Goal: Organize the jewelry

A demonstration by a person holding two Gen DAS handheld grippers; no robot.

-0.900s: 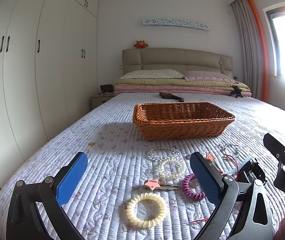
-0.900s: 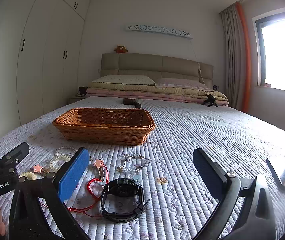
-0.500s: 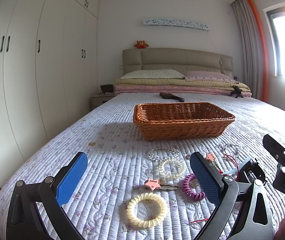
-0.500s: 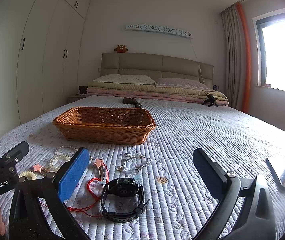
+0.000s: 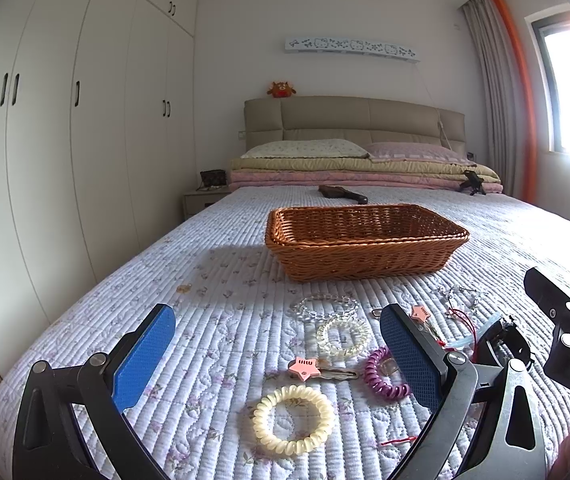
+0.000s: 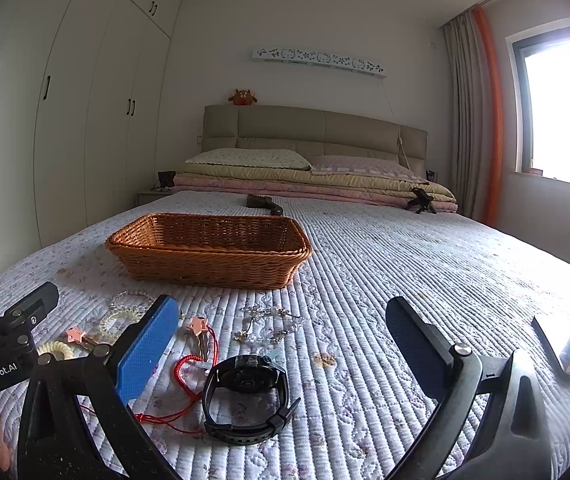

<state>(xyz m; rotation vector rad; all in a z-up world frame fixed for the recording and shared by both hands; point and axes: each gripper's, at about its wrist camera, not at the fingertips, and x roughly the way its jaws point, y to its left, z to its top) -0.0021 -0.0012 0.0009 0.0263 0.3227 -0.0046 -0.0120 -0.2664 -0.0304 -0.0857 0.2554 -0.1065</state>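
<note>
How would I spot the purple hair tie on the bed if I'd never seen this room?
Find the wicker basket in the middle of the quilted bed; a scatter of small accessories lies on the near side of it. In the left wrist view, the purple hair tie sits beside the pink star clip, just past the cream coil tie. It is the only purple coil there.

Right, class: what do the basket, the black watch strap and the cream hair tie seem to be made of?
Basket: woven wicker or rattan, glossy brown; the plaited strands show.
Black watch strap: probably matte rubber or silicone; it holds a soft loop.
Cream hair tie: likely smooth plastic coil; spiral ridges, slight sheen.
</note>
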